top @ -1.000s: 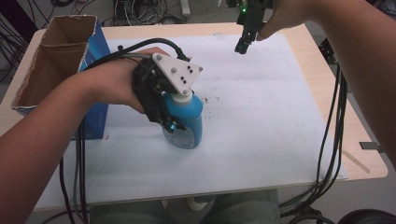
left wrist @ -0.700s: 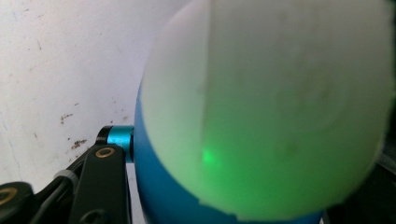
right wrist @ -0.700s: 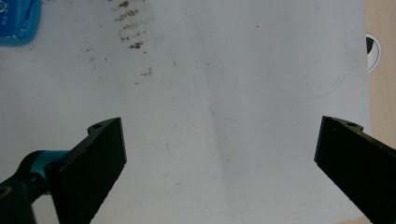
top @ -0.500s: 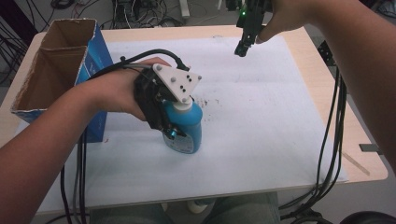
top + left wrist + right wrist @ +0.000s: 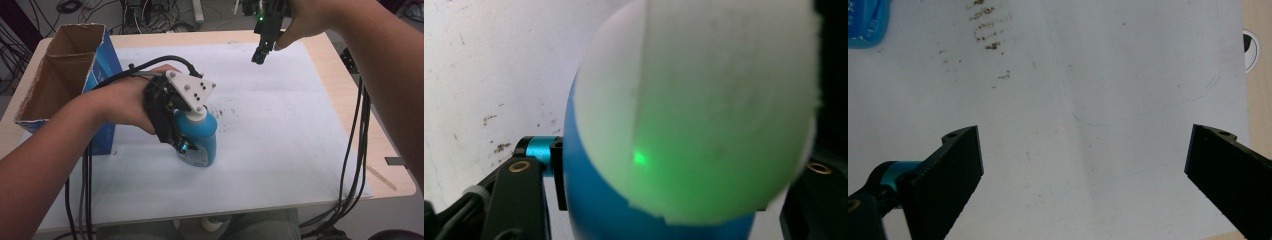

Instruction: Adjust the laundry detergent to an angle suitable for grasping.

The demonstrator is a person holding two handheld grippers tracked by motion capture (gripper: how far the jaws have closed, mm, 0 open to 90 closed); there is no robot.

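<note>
The left hand-held gripper (image 5: 186, 131) stands over the middle of the worktop (image 5: 320, 65), a little toward nine o'clock, and its two black jaws are pinching a blue bottle (image 5: 197, 137) from both sides. In the left gripper view the bottle (image 5: 604, 210) sits between the jaws, with its white rounded cap (image 5: 704, 110) very close to the camera and a small green light spot on it. From above, the bottle looks upright or a little tilted, its base at or near the white paper sheet (image 5: 280, 145) that covers most of the worktop; whether the base touches the sheet I cannot tell. The person's left hand (image 5: 125, 100) wraps the gripper body, and the grey three-cornered plate (image 5: 191, 91) with dark dots is on top of it. Black cables (image 5: 85, 190) trail from it toward six o'clock. The right hand-held gripper (image 5: 260, 54) hangs in the air at about one o'clock from the bottle, well apart from it, pointing down at the sheet; its jaws are spread wide, with nothing between them, as the right gripper view (image 5: 1083, 175) shows. Below them the sheet has some brown specks (image 5: 985, 30), and a corner of the blue bottle (image 5: 865, 25) is at the upper left of that view. An open cardboard box (image 5: 60, 80) with a blue outside stands at ten o'clock on the worktop edge, near the left forearm.
</note>
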